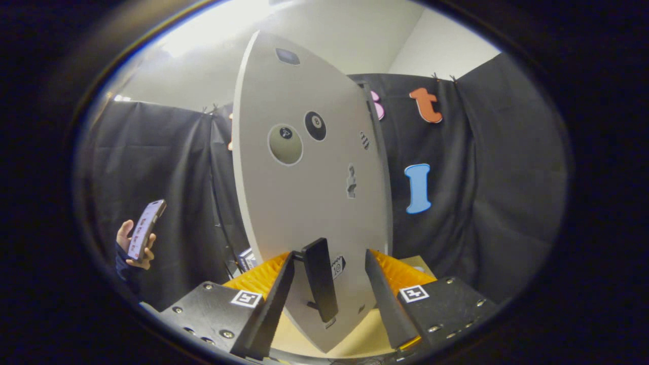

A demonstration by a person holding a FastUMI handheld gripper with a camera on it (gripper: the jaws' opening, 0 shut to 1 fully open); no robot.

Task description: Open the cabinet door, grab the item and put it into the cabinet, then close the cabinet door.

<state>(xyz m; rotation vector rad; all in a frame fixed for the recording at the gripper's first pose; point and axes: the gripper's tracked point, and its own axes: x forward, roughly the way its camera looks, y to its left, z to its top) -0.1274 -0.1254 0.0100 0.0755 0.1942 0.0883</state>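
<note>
- Booth hung with black cloth; pale tabletop (355,337) below.
- White flat-panel cabinet door (304,203), stickered, stands ajar just ahead; looks rigid, smooth, light on hinges.
- Dark bar handle (320,279) sits between the tongs (324,304), fingers spread, neither pressing; best hold there.
- Item unidentified; ribbed orange piece (400,271) behind door.

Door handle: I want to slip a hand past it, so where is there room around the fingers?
Crowded at the middle: the handle stands between the open fingers, against the door. Free room lies to either side of the door, before the black cloth; a hand with a phone is off to one side.
</note>
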